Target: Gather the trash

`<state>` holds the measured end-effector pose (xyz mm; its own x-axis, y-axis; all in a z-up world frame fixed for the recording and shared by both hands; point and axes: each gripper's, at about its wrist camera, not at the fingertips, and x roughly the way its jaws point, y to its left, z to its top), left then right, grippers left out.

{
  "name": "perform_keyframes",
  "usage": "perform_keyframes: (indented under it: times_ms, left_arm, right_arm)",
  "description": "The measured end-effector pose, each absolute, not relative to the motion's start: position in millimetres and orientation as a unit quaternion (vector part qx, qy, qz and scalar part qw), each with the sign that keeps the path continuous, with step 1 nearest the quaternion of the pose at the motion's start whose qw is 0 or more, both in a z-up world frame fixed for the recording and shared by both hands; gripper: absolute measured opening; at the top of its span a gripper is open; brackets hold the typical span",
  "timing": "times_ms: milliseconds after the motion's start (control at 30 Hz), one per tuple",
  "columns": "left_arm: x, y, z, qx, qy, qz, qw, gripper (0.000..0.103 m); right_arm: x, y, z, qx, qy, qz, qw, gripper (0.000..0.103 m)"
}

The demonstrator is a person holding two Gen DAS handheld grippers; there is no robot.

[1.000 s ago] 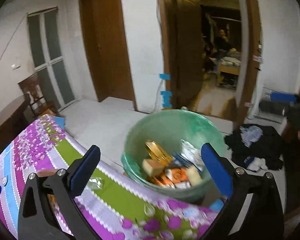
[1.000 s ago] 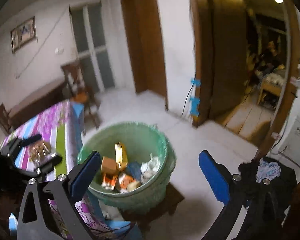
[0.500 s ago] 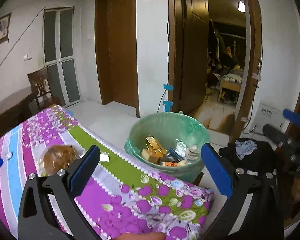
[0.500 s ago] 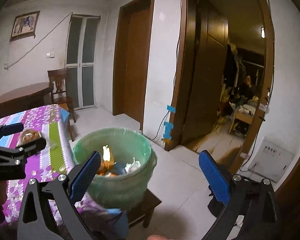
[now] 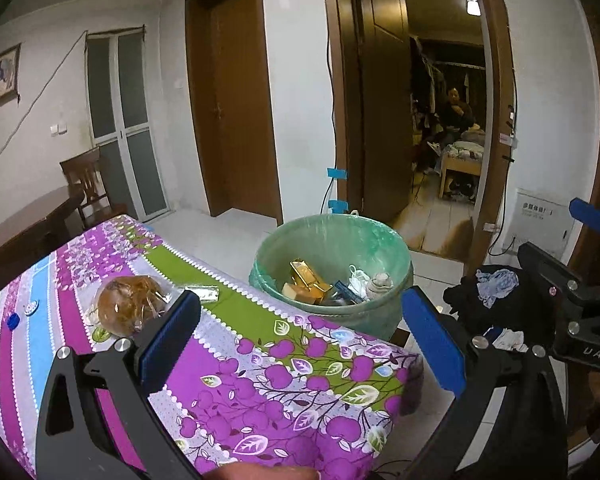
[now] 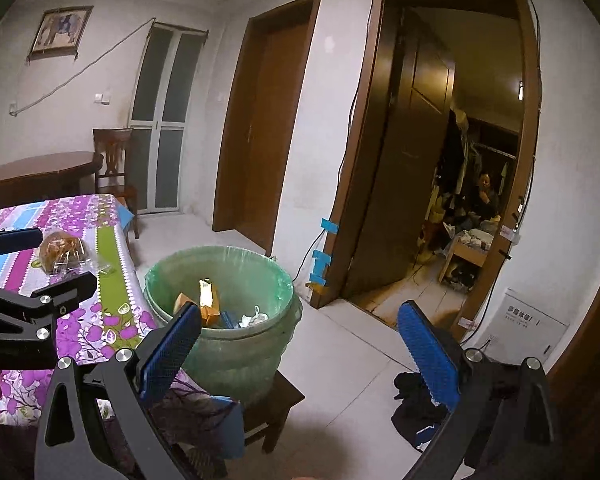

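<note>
The left gripper (image 5: 300,340) was held wide open above a table covered in a purple, green and blue flowered cloth (image 5: 260,360), with nothing between its blue pads. Compared with half a second earlier, its view had pulled slightly back and up, so more of the cloth showed beneath it.

On the cloth at about 9 o'clock from that gripper lay a clear plastic bag with something brown inside (image 5: 130,308), and just beside it, toward 10 o'clock, a small shiny wrapper (image 5: 202,293). Both lay where they had been half a second before. A blue bottle cap (image 5: 13,321) and a small white one (image 5: 31,307) sat farther out at 9 o'clock near the table's edge.

At 12 o'clock, just past the table's end, stood the green-lined trash bin (image 5: 332,240), holding a gold packet (image 5: 306,274), a white crumpled mask (image 5: 358,278) and other scraps. The bin's contents looked unchanged.

The right gripper (image 6: 298,354) was also wide open and empty, off the table over the tiled floor. In its view the bin (image 6: 224,344) stood at 10 o'clock on a low dark stool (image 6: 278,408), nearer and larger than before. A heap of dark clothes (image 6: 414,400) lay on the floor at 3 o'clock.
</note>
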<state>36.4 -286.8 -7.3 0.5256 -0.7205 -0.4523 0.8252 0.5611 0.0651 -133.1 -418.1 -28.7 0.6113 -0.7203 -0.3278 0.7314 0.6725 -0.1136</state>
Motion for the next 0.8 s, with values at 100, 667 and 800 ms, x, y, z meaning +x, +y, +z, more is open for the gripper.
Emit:
perform_keyframes:
  times_ms: [100, 667, 800]
  left_arm:
    - [32, -288, -7, 0.143, 0.190, -0.453, 0.859, 0.097]
    - [37, -291, -16, 0.129, 0.218, -0.437, 0.863, 0.097]
    - [37, -288, -14, 0.126, 0.209, -0.425, 0.871, 0.097]
  right_arm:
    - [-137, -421, -26, 0.019, 0.171, -0.406, 0.898, 0.098]
    - [-140, -428, -28, 0.043, 0.174, -0.393, 0.902, 0.098]
    - [-136, -427, -31, 0.038, 0.180, -0.390, 0.902, 0.098]
